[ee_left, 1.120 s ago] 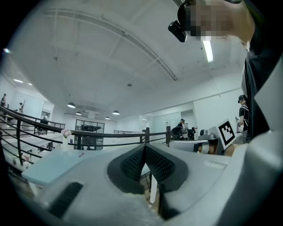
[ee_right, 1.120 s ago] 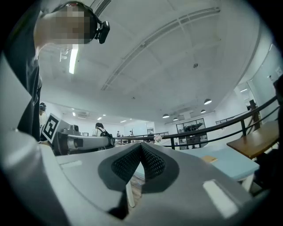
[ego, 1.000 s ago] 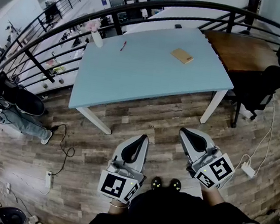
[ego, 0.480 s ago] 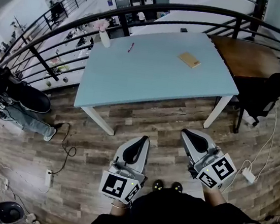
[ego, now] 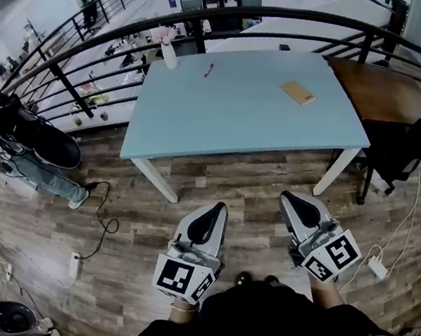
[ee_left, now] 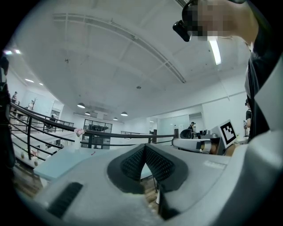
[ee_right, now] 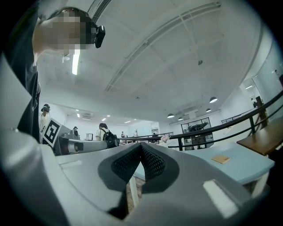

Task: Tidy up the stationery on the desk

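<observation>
A light blue desk (ego: 240, 121) stands ahead of me on the wooden floor. On it lie a red pen (ego: 208, 69) near the far left and a tan notebook (ego: 297, 93) near the far right. A white vase with pink flowers (ego: 167, 50) stands at the far left corner. My left gripper (ego: 217, 207) and right gripper (ego: 288, 200) are held side by side well short of the desk, both shut with nothing between the pads. In the right gripper view the notebook (ee_right: 220, 159) lies on the desk (ee_right: 239, 167) to the right of the shut right gripper (ee_right: 140, 146). The left gripper (ee_left: 143, 147) points level.
A black railing (ego: 238, 13) curves behind the desk. A brown wooden desk (ego: 382, 90) and a black chair (ego: 409, 147) stand at the right. A power strip (ego: 376, 264) and cables lie on the floor. At the left are a dark bag (ego: 33, 140) and a person's legs (ego: 37, 174).
The desk has slid right and slightly down in the head view as I moved toward it. Both grippers stay shut and side by side.
</observation>
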A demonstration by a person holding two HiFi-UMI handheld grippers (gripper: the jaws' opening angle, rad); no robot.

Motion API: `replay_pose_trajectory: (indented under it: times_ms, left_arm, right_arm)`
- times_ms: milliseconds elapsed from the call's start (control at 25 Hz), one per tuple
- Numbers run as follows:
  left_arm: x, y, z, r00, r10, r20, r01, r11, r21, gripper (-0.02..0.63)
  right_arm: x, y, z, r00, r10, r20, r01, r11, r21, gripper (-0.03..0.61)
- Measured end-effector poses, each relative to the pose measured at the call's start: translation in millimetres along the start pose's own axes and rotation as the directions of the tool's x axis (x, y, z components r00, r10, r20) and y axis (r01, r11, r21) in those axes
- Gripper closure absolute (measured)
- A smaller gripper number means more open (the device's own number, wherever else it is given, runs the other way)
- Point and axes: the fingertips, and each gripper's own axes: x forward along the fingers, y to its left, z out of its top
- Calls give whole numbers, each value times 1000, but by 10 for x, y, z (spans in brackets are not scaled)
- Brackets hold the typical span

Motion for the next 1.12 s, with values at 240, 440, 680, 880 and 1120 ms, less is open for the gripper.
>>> replay_pose_trajectory:
  times_ms: [240, 440, 680, 880, 1120]
  left_arm:
    - [-18, 118, -49, 1000, -11, -8, 11, 1000, -4, 615]
    - [-27, 155, -54, 1000, -22, 0, 21, 1000, -17, 615]
    - [56, 191, -109, 1000, -29, -6, 29, 999, -30, 615]
    - [184, 298, -164, 1000, 2, -14, -2, 999, -36, 615]
    - [447, 601, -241, 996, 77, -48, -79, 996, -35, 615]
  right_arm:
    - [81, 59, -84, 1000, -7, -11, 7, 1000, 17, 569]
    - [80, 53, -80, 999, -27, -18, 27, 1000, 10, 569]
    - [100, -37, -118, 999, -40, -28, 41, 999, 17, 569]
    - [235, -237, -158, 999, -26, -27, 26, 999, 27, 569]
    - [567, -615, -235, 1000, 8, -22, -7, 998, 60, 569]
